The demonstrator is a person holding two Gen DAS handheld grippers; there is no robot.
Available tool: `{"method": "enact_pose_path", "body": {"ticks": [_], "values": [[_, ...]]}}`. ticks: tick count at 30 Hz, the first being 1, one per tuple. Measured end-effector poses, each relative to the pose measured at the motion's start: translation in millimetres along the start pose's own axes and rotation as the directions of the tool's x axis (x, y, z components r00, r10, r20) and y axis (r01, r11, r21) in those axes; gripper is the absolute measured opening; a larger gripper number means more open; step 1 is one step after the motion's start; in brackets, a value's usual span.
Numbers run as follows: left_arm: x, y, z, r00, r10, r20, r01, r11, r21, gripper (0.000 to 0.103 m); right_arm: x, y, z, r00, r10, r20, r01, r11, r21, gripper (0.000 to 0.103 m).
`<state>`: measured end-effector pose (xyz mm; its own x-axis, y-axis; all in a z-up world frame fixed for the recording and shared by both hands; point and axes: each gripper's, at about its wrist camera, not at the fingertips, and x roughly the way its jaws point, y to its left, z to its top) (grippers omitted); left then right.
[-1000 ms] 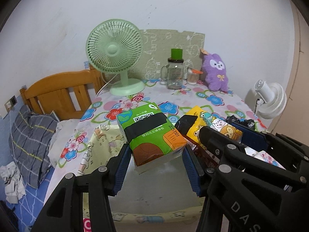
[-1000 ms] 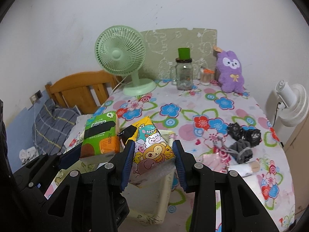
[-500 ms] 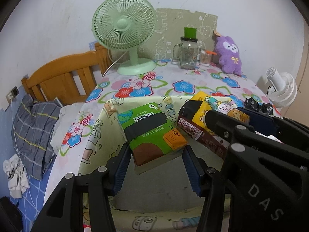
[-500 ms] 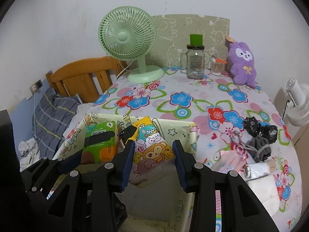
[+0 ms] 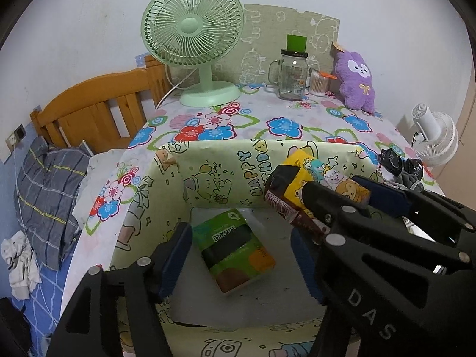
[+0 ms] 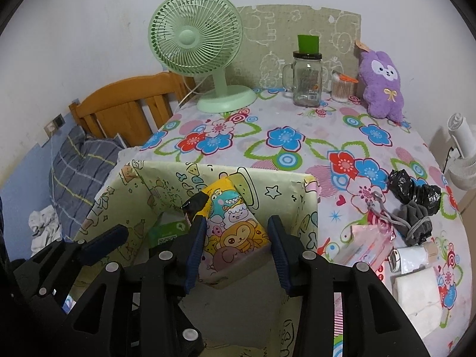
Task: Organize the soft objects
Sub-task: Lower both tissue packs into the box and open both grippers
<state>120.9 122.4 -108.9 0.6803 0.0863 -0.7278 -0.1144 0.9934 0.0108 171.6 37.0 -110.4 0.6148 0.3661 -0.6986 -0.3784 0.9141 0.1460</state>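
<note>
A pale green cartoon-printed box [image 5: 226,175] stands at the near edge of the flowered table. On its floor lies a green tissue pack [image 5: 235,250], between the fingers of my left gripper [image 5: 239,242] but touching neither. That gripper's jaws are opening. In the right wrist view the green pack [image 6: 166,232] peeks out low in the box [image 6: 279,184]. My right gripper [image 6: 236,229] hangs over the box with a yellow cartoon-animal pack [image 6: 235,232] between its pads. Its jaws are opening too, and the pack still spans the gap, off the floor. From the left wrist view, the yellow pack [image 5: 309,175] sticks out of the right gripper [image 5: 342,192].
A green desk fan [image 6: 196,38], a glass jar mug [image 6: 306,83], a cotton swab pot [image 6: 342,87] and a purple plush [image 6: 380,86] stand at the back. Black bags [image 6: 416,192], a grey pouch [image 6: 416,223], a pink pack [image 6: 366,244] and white tissues [image 6: 416,291] lie right of the box. A wooden bed frame [image 5: 89,110] is on the left.
Both grippers sank into the box. The left gripper opened and let go of the green pack, which dropped to the box floor. The right jaws stand slightly wider around the yellow pack.
</note>
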Motion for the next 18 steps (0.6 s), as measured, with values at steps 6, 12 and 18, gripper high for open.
{"method": "enact_pose_path", "body": {"ticks": [6,12,18], "values": [[-3,3,2,1.0,-0.021,-0.02,0.02,0.999,-0.036,0.08,-5,3,2,1.0,0.005,0.006,-0.005,0.999,-0.036,0.076],[-16,-4,5,1.0,-0.006,0.018,0.006,1.0,-0.018,0.088,-19,-1,4,0.999,-0.007,0.042,0.008,0.999,-0.039,0.087],[-31,-14,9,0.998,-0.003,0.057,0.003,1.0,0.001,0.093,-35,-8,6,0.998,-0.012,0.066,0.014,0.999,-0.037,0.089]]}}
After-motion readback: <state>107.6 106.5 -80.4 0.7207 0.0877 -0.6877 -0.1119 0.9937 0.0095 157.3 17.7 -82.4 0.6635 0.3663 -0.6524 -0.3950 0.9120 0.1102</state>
